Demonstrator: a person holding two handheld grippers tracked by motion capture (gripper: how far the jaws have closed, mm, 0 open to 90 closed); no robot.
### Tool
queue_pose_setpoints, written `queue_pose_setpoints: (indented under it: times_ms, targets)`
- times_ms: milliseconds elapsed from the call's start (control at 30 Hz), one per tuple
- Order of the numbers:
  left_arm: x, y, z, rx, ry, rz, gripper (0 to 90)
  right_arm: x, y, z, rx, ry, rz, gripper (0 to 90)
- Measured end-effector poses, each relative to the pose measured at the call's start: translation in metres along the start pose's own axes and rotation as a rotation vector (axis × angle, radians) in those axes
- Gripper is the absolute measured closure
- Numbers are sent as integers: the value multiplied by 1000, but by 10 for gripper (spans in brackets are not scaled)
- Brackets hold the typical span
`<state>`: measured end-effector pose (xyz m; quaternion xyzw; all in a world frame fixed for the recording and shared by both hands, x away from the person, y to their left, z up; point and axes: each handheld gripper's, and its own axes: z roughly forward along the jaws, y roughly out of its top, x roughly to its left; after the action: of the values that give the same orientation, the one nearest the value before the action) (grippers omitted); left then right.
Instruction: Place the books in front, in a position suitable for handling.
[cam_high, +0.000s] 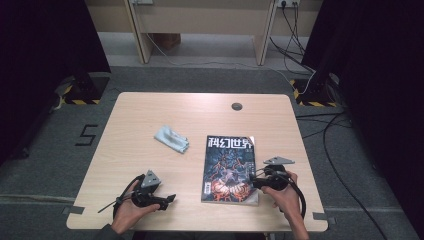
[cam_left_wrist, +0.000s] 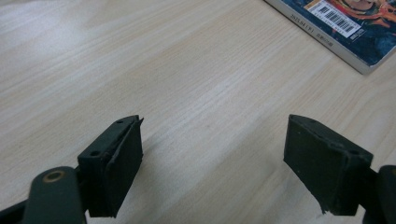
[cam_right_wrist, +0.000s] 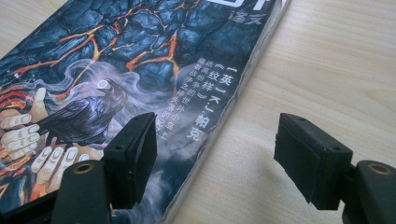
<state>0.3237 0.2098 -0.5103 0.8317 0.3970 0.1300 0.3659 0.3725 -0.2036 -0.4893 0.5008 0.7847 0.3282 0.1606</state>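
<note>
Lying flat on the light wooden table (cam_high: 150, 112), right of centre and toward the near edge: a magazine (cam_high: 230, 167) with a dark blue and orange cover, white title characters across its far end, spine side toward the right hand. Closed, cover up, barcode label at its near left corner, seen again at the upper right of the left gripper view (cam_left_wrist: 341, 21).

Hovering at the magazine's near right edge: the right gripper (cam_high: 260, 182), held in the right hand (cam_high: 285, 195), grey 3-cornered plate on top, cable looping back along the forearm. Jaws wide apart and empty in the right gripper view (cam_right_wrist: 215, 154); one jaw over the cover beside the crow picture, the other over bare wood just past the magazine's edge (cam_right_wrist: 196, 70), so straddling that edge. Pads not pressing on anything; whether the jaw tips touch the cover cannot be told.

Resting near the table's front left: the left gripper (cam_high: 167, 199), gripped by the left hand (cam_high: 131, 205), pointing right toward the magazine yet well apart from it. Jaws spread wide in the left gripper view (cam_left_wrist: 212, 158), nothing between them but bare wood grain.

Sitting alone near the middle of the table, left of the magazine's far end and apart from it: a crumpled pale grey-blue cloth (cam_high: 171, 138). Farther back, near the far edge: a small round dark cable hole (cam_high: 236, 106).
</note>
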Motion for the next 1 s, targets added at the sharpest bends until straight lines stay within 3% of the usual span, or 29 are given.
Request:
queue_pose_setpoints:
  times_ms: [167,200,300,433,633,667,800,833,1000]
  targets:
    - [-5,4,4,-2,-25,-1,184,0,2,3,-5,13,17,300]
    - [-9,6,7,-1,-35,22,182,2,3,6,6,4,10,300]
    - [-13,9,10,-3,-53,31,178,2,3,8,6,7,1,300]
    - [-23,19,22,-32,-99,31,152,0,6,11,2,16,36,297]
    - [-35,32,38,-49,-139,33,153,-1,9,21,32,15,26,294]
    - [-40,37,45,-50,-141,56,155,-1,9,24,35,23,23,293]
    - [-48,44,56,-61,-180,36,171,3,10,26,31,43,-6,326]
    - [-50,45,59,-53,-178,50,179,6,10,27,30,64,-6,307]
    - [-54,48,64,-52,-189,59,202,11,12,30,36,54,-20,290]
